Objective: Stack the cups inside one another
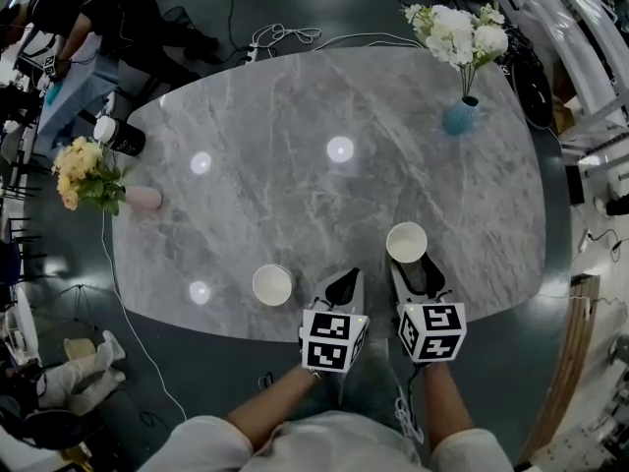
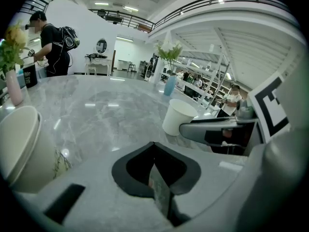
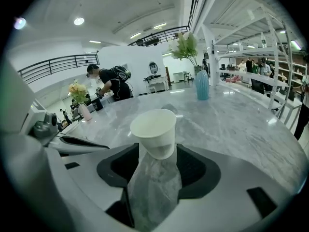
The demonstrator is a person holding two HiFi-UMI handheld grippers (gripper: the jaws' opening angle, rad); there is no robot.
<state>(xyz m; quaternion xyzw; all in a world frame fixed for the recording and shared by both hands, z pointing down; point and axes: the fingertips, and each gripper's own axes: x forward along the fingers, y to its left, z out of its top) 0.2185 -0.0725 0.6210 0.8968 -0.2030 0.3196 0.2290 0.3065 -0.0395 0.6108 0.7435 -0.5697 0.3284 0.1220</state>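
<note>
Head view: two paper cups upright on marble bench. Left cup lies just left of left tool; right cup lies straight ahead of right tool.
Left gripper view: left tool jaws together, empty.
Right gripper view: right tool jaws apart, right cup at their mouth, unpinched. Right hand nearer.

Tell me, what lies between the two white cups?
Only the left gripper, whose tip pokes between the left cup and the right cup; otherwise bare marble tabletop, seen in the head view.
</note>
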